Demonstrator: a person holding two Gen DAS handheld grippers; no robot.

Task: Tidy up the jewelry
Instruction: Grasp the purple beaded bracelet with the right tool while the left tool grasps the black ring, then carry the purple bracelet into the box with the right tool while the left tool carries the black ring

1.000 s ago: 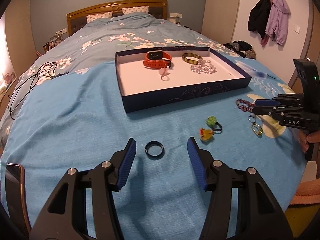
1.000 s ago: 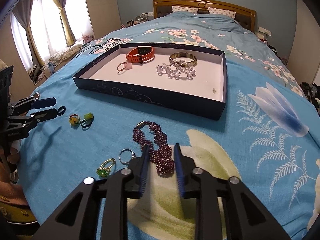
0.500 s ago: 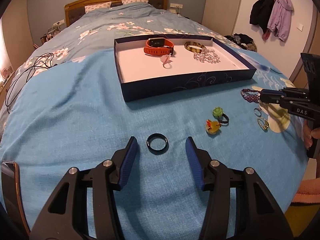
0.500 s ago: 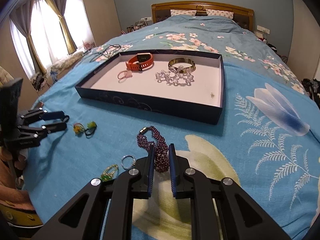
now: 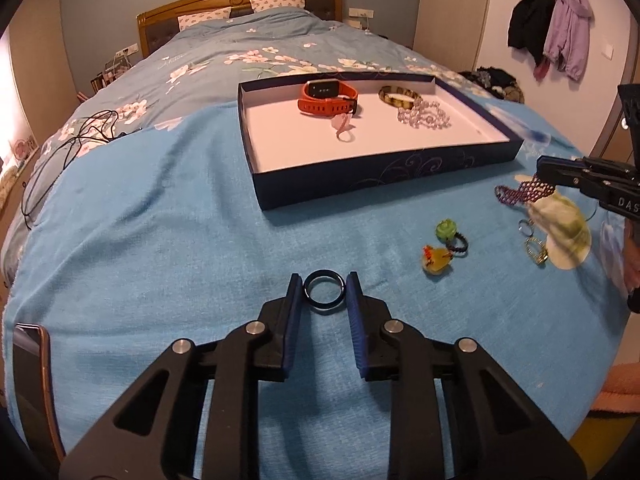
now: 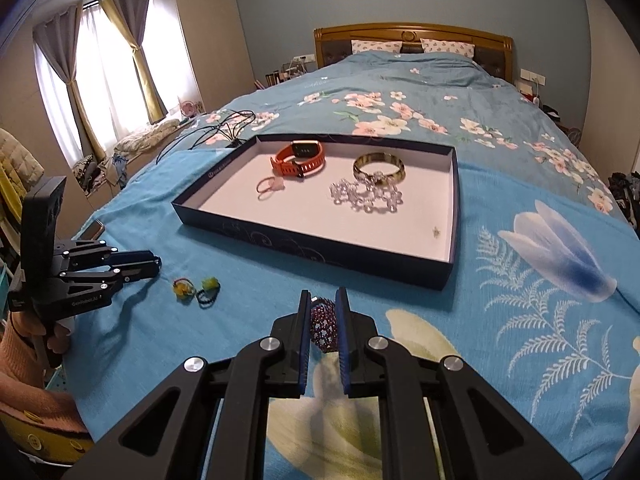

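Bedroom, wide bed [image 6: 420, 92] under a blue floral cover with a bright blue blanket [image 5: 160, 240] laid over the near end.

Clenched on a dark ring [image 5: 323, 291]: left gripper [image 5: 323, 294], both blue pads touching the ring's sides, ring flat on the blanket between the tips.

Clamped on a purple beaded bracelet [image 6: 322, 326]: right gripper [image 6: 323, 320], beads bunched between the 2 narrow-set fingers and, from the left wrist camera, dangling clear of the cover.

Ahead of both tools: dark blue tray [image 6: 320, 246] with a white floor, holding an orange watch [image 6: 298, 158], a gold bangle [image 6: 378, 166], a clear crystal bracelet [image 6: 366, 196] touching the bangle, and a small pink ring [image 6: 269, 186].

Right of the left gripper: 2 hair ties, 1 with a yellow charm [image 5: 436, 258], 1 with a green charm [image 5: 446, 229], just beside each other. Farther right, near the right gripper: a silver ring [image 5: 525, 227] and a gold ring [image 5: 536, 249].

Far left of the left gripper: black cables [image 5: 72, 136] on the cover.
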